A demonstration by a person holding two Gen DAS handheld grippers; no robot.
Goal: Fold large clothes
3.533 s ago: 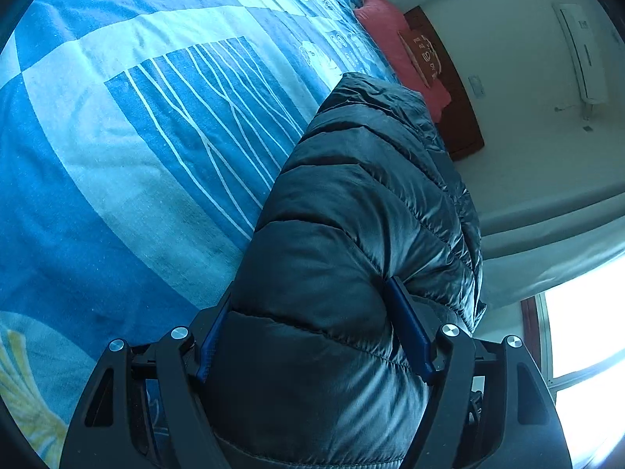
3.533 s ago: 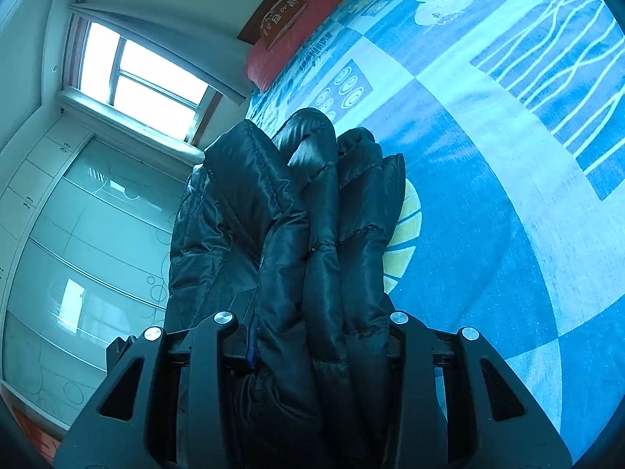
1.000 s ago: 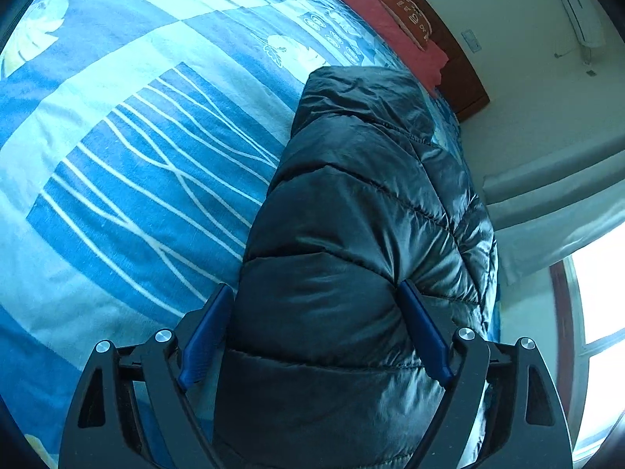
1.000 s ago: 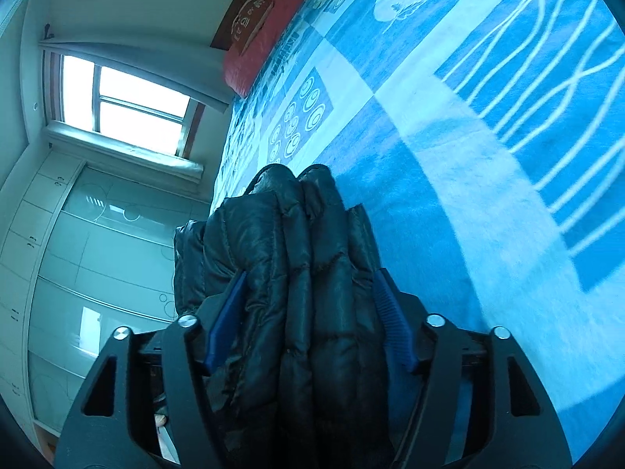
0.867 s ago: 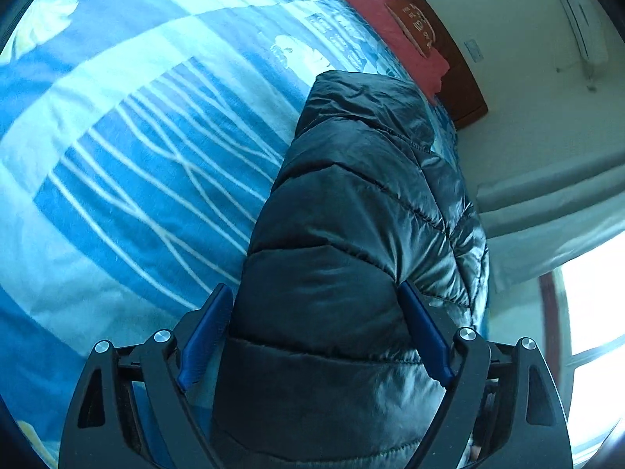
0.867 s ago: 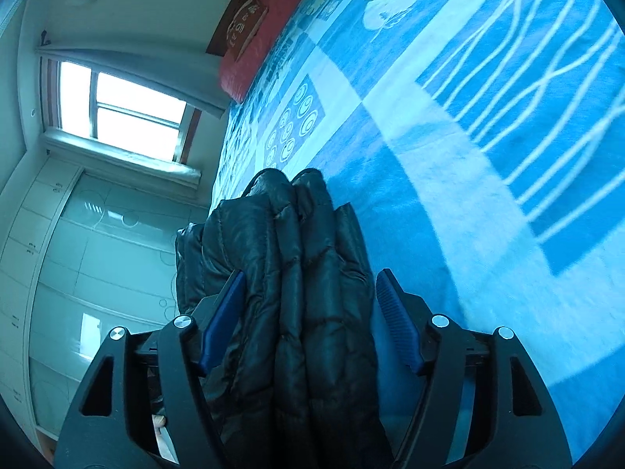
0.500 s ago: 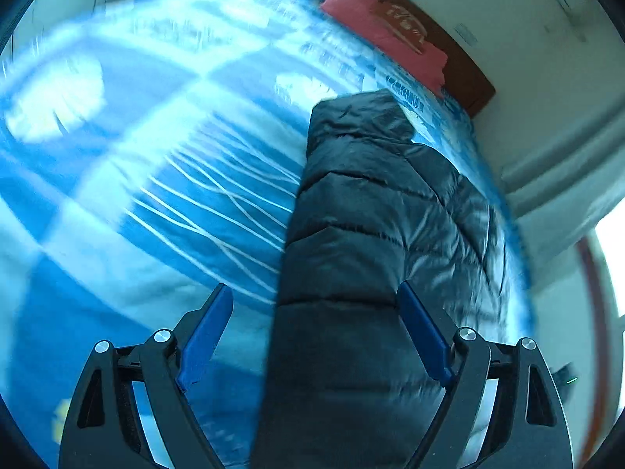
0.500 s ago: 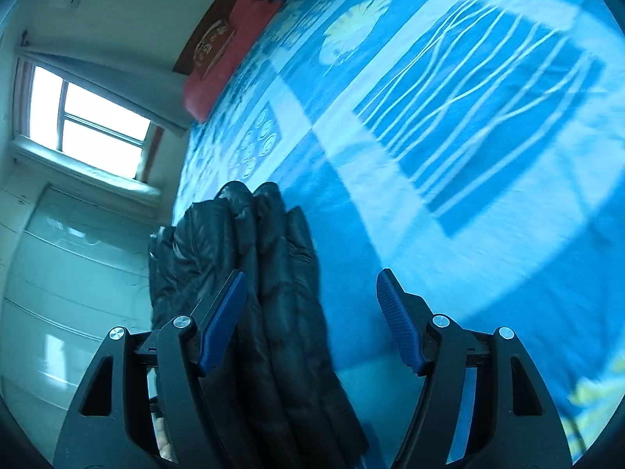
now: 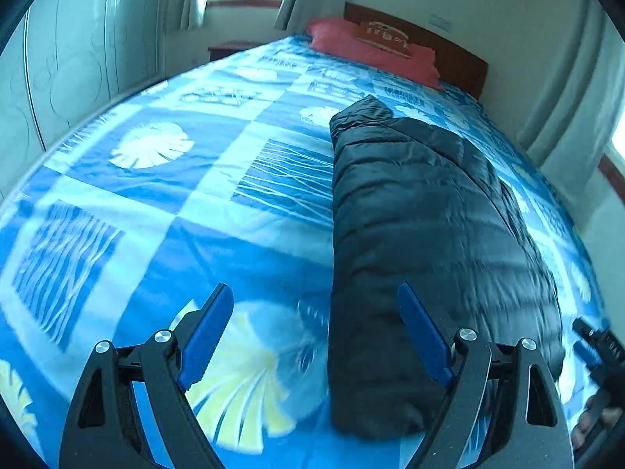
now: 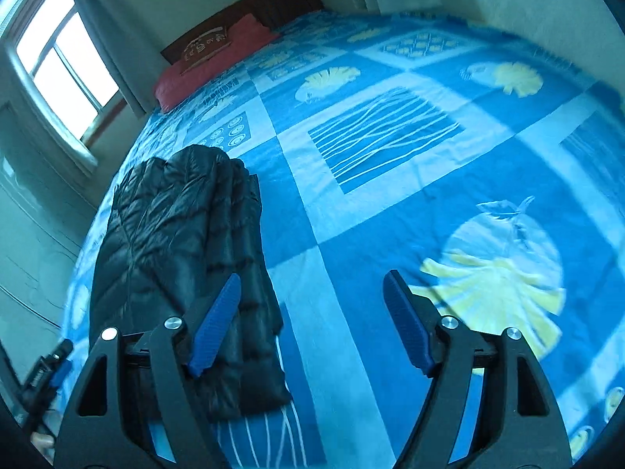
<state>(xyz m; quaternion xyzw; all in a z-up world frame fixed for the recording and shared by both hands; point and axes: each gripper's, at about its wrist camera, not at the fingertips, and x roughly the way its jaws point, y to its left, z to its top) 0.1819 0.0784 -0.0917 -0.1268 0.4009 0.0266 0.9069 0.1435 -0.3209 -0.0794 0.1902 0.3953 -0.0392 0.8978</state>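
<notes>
A folded black puffer jacket (image 9: 422, 234) lies on the blue patterned bedspread (image 9: 187, 211), its near end toward me. My left gripper (image 9: 314, 332) hovers open above the bed, left of the jacket's near end, with nothing between its blue pads. In the right wrist view the jacket (image 10: 179, 258) lies at the left. My right gripper (image 10: 310, 322) hangs to the right of it with its jaws opening, and only the bedspread (image 10: 390, 156) shows between them. The other gripper (image 9: 597, 351) appears at the right edge of the left wrist view.
A red pillow (image 9: 371, 49) lies against the dark wooden headboard (image 9: 457, 54) at the far end of the bed. Windows with curtains (image 10: 62, 62) and a pale wardrobe (image 9: 58, 78) flank the bed. A hand (image 10: 43, 439) shows at the lower left edge.
Both grippers have let go of the jacket, pulled back and risen. The jacket now lies on the bed, outside both pairs of jaws. Both views have rolled upright.
</notes>
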